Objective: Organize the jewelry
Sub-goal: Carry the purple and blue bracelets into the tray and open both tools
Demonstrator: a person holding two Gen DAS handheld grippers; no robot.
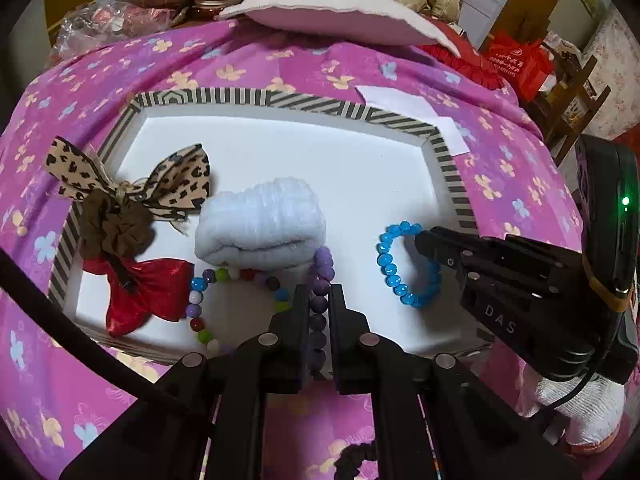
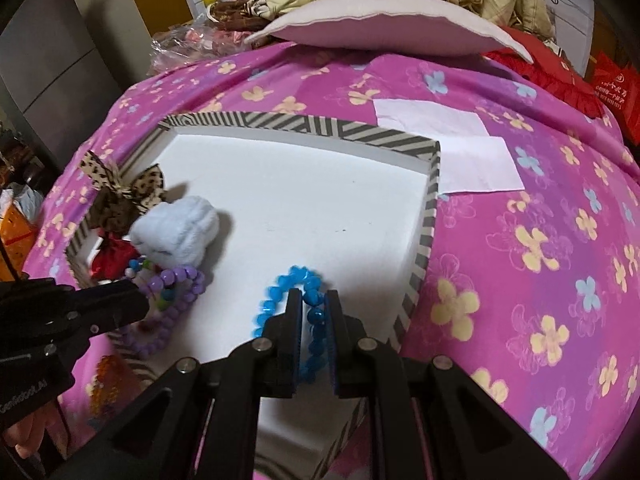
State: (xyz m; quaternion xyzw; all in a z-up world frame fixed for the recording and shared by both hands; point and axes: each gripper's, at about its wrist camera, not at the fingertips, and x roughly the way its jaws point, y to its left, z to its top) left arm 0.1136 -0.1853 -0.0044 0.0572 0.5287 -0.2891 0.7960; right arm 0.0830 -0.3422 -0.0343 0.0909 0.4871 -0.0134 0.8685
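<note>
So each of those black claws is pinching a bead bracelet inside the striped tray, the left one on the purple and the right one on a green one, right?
Nearly. The left gripper does pinch the purple bracelet in the striped tray, but the right gripper is closed on a blue bracelet, not a green one. The right wrist view shows the blue beads between its fingers.
</note>
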